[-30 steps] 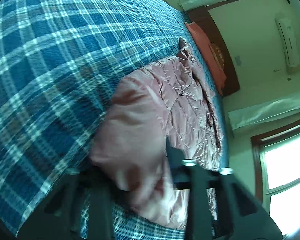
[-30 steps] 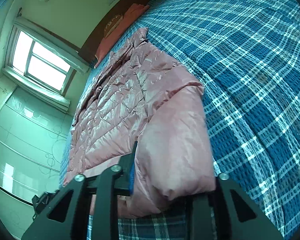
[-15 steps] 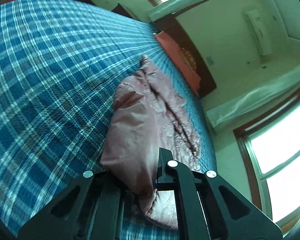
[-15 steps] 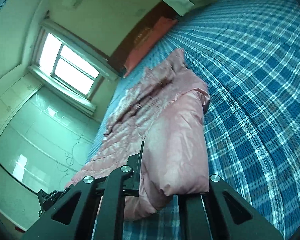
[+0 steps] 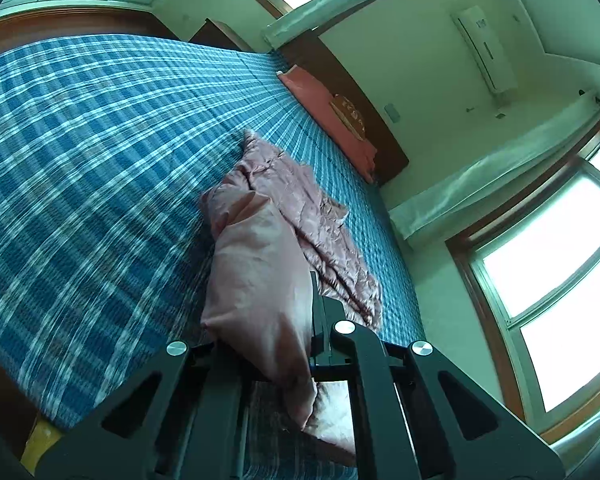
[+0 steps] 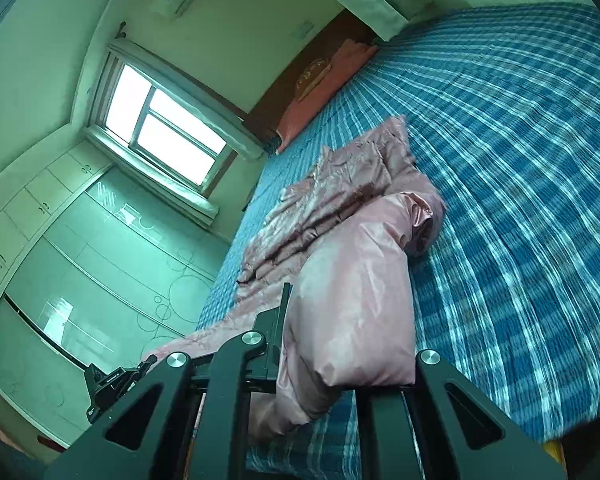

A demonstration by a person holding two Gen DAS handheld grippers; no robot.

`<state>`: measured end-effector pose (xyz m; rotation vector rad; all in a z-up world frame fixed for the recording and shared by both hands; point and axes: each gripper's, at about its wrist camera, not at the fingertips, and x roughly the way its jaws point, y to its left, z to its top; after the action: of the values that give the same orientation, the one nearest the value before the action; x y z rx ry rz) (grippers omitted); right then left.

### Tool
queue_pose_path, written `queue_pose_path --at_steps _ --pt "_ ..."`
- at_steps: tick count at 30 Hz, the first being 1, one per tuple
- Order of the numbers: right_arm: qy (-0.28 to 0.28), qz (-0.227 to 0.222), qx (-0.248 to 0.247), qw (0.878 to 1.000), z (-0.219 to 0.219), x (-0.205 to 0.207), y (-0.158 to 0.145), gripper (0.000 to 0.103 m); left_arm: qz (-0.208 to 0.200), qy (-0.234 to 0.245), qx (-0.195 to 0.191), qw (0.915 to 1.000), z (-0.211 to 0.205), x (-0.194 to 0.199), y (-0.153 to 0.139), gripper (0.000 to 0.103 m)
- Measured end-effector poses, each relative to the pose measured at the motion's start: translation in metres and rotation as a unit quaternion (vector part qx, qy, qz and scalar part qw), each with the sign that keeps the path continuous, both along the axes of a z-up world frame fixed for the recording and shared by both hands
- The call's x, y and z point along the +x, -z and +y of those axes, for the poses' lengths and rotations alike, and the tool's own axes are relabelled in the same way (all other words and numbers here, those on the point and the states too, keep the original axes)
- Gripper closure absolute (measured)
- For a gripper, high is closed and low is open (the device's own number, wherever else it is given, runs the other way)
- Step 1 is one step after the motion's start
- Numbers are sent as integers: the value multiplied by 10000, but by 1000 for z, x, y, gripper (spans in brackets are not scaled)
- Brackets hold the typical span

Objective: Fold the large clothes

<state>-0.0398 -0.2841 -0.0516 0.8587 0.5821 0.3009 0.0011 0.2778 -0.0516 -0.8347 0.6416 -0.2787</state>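
Now | both hand-held grippers, left (image 5: 284, 344) and right (image 6: 340, 360), clamped on near end of pink coat (image 5: 260, 272) | rest stretched straight ahead on bed (image 5: 80, 168), toward pillow (image 5: 324, 116) | equally near

Jacket (image 5: 260, 276): pink cloth, smooth and faintly glossy, quilted and crinkled farther off. Bedspread (image 5: 100, 168): blue checked cloth, coarse, matt weave. Headboard (image 6: 296, 80): dark polished wood. Wardrobe doors (image 6: 100, 248): glossy panels. Gripper (image 6: 340, 376) frames: matt black plastic, bright metal screws.
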Motion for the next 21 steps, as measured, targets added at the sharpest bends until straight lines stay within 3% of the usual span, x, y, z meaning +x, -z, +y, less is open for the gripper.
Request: queue_pose_path --at_steps 6,12,16,21 --pt "-17 -334 65 9994 -9 70 -17 94 -195 37 17 9998 -11 74 -18 98" --pt "17 -433 151 9989 -19 187 -32 94 -267 -31 297 9992 -26 180 -34 98" --pt "93 -231 69 9997 -28 261 -27 94 -53 -176 632 9978 -36 263 -25 98" --pt "184 319 35 9993 -41 357 5 94 353 -273 809 9957 -41 348 3 98"
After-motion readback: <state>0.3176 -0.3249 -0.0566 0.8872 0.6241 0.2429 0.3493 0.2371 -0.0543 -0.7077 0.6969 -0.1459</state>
